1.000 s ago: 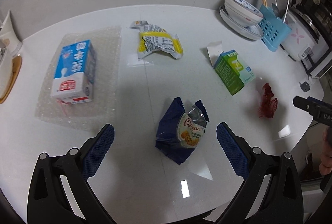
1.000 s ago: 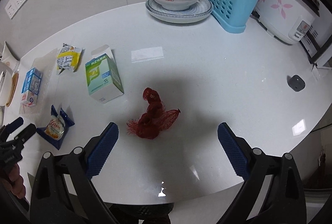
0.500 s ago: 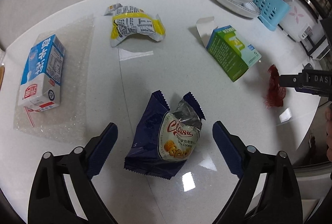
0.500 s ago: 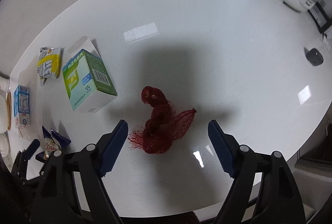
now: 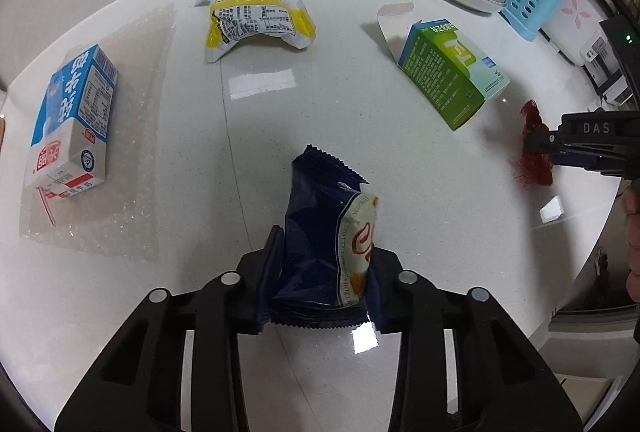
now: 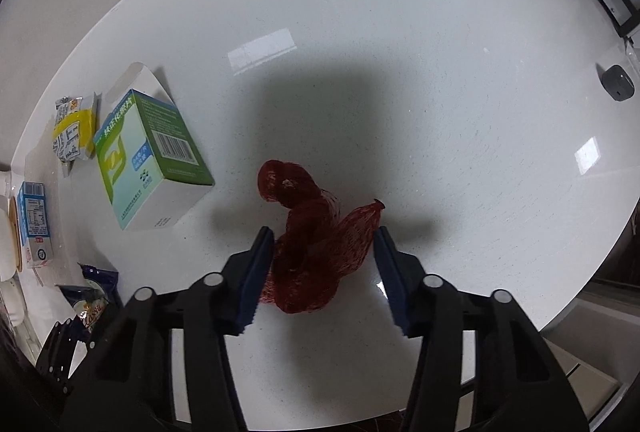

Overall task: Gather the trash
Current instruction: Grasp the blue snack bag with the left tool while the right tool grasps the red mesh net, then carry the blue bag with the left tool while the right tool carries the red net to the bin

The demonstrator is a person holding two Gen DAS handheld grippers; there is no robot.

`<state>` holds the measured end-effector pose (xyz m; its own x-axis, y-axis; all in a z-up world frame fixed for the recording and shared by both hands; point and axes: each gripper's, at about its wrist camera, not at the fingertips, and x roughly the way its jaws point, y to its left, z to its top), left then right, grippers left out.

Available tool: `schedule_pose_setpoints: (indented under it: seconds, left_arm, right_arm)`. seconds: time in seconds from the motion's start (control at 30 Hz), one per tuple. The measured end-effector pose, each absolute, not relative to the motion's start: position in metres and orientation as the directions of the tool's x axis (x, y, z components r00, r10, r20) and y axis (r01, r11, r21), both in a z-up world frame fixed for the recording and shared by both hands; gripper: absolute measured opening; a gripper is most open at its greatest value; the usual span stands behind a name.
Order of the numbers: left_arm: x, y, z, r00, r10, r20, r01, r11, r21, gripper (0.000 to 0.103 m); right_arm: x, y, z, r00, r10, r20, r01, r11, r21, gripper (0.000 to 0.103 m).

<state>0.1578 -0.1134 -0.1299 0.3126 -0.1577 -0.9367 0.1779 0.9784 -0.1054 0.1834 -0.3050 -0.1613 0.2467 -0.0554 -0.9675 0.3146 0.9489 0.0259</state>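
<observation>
left gripper (image 5: 320, 272) pinches cookie wrapper (image 5: 324, 232) (right gripper (image 6: 324, 264) squeezes red net (image 6: 316, 244)).

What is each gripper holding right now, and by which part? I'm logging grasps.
The left gripper is shut on the blue cookie wrapper, at its near end. The right gripper brackets the red mesh net; grip unclear.

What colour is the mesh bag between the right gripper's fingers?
Dark red mesh bag; it shows best in the right wrist view.
</observation>
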Motion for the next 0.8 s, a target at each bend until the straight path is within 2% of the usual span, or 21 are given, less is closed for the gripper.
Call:
schedule_pose_setpoints:
  seconds: [0.1, 0.17, 0.27, 0.4, 0.8]
  left_arm:
    - [0.156, -0.112, -0.129, 0.317, -0.154, -0.936, 0.17, 0.98, -0.104, 0.032]
    - [0.155, -0.111, -0.129, 0.318, -0.152, -0.936, 0.163, 0.981, -0.104, 0.028]
    - [0.154, -0.108, -0.128, 0.309, -0.149, -0.939, 0.139, 0.984, -0.11, 0.027]
    - [0.156, -0.108, -0.124, 0.316, -0.149, -0.937, 0.128, 0.985, -0.113, 0.021]
    - [0.156, -0.109, -0.116, 0.329, -0.143, -0.933, 0.12, 0.987, -0.109, 0.021]
  right_arm:
    - [0.182, -0.307, -0.162, 0.246, -0.06, -0.967, 0.312, 0.95, 0.021, 0.036]
    - [0.181, -0.308, -0.164, 0.236, -0.065, -0.97, 0.309, 0.951, 0.011, 0.023]
    - [0.177, -0.311, -0.166, 0.241, -0.075, -0.968, 0.307, 0.952, 0.003, 0.019]
    - [0.17, -0.311, -0.165, 0.253, -0.069, -0.965, 0.302, 0.953, 0.011, 0.016]
    - [0.164, -0.298, -0.154, 0.295, -0.074, -0.953, 0.277, 0.961, 0.011, 0.016]
